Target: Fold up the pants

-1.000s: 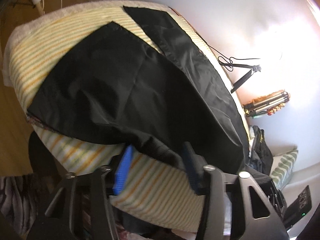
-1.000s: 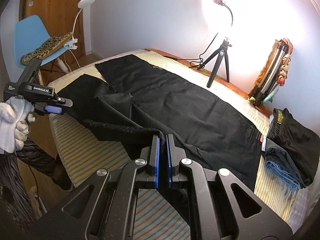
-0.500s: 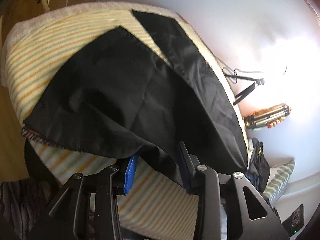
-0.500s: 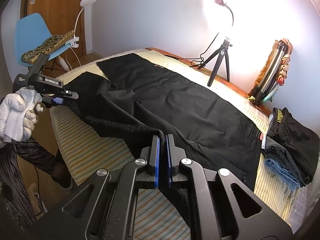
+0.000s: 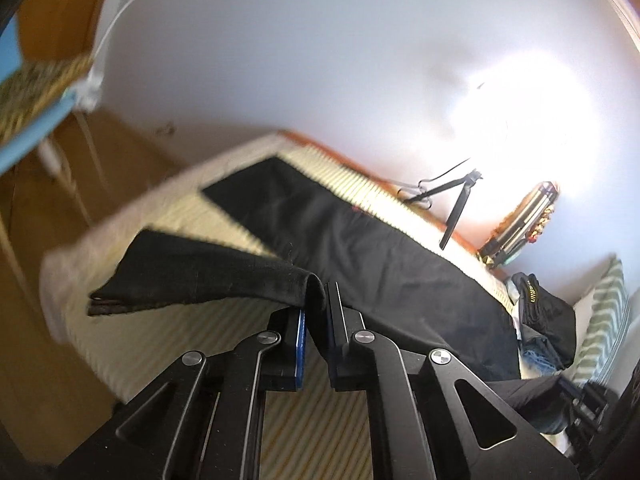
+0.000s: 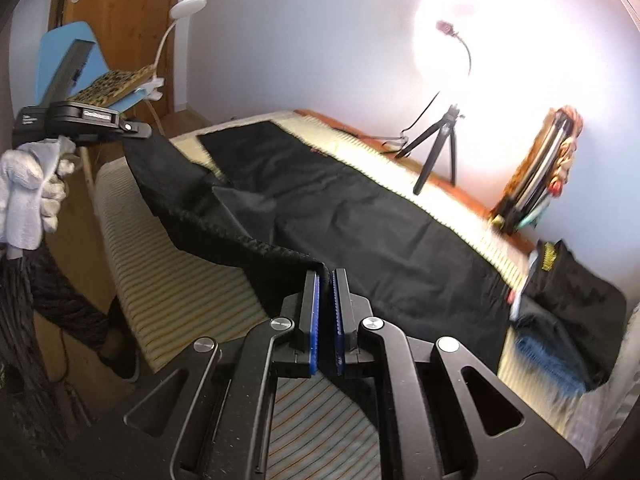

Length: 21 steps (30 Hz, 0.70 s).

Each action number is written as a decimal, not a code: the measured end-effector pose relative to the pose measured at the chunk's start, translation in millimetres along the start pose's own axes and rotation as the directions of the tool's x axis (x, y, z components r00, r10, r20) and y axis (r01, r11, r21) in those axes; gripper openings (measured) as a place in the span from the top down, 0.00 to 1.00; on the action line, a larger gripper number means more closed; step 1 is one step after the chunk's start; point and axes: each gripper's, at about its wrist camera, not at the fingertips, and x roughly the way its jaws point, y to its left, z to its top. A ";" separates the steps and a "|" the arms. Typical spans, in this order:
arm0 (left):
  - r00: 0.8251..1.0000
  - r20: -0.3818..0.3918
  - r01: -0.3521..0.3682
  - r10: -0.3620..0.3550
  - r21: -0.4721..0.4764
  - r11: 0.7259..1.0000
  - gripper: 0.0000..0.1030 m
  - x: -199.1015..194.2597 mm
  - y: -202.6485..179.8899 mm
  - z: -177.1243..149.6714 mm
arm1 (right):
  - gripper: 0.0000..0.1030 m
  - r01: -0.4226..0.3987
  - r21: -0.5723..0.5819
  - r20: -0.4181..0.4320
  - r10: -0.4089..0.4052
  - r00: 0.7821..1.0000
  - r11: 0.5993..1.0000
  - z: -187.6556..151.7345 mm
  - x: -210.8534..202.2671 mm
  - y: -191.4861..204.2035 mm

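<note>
Black pants [image 6: 360, 232] are being held spread across the striped bed [image 6: 176, 292], one edge raised. Left tongs [image 5: 316, 312], at 10 o'clock in the right view, and right tongs [image 6: 325, 280] are each being kept clamped on that edge.

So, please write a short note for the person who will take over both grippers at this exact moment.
Left gripper: shut on the pants' near leg, lifted off the bed.
Right gripper: shut on the same leg's edge, nearer the waist.
Black pants: the far leg lies flat along the bed; the near leg hangs between the grippers.
Done: both grasps taken, the leg raised.
Left: probably lay this leg over the far one, then fold lengthwise.
</note>
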 end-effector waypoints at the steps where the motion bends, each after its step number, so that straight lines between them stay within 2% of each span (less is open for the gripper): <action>1: 1.000 0.007 0.000 0.000 0.012 1.000 0.93 2.8 -3.1 6.3 | 0.94 0.008 0.003 0.004 -0.008 1.000 1.000 5.7 1.1 -5.4; 5: 0.999 0.029 -0.031 0.028 0.112 0.993 0.93 29.2 -25.6 34.5 | 0.94 0.051 -0.024 0.019 -0.050 0.999 0.998 35.0 11.1 -27.3; 11: 1.000 -0.008 -0.017 0.018 0.153 0.988 0.93 79.9 -48.0 72.4 | 0.95 0.131 -0.060 -0.001 -0.131 0.991 0.990 71.0 52.3 -65.0; 16: 0.997 -0.080 -0.008 0.023 0.181 0.983 0.93 134.8 -59.7 91.4 | 0.95 0.138 -0.034 -0.078 -0.141 0.987 0.990 85.4 112.8 -101.8; 21: 0.988 -0.136 -0.036 0.066 0.217 0.976 0.93 192.1 -66.8 96.4 | 0.95 0.130 -0.013 -0.165 -0.130 0.978 0.991 85.5 177.3 -125.0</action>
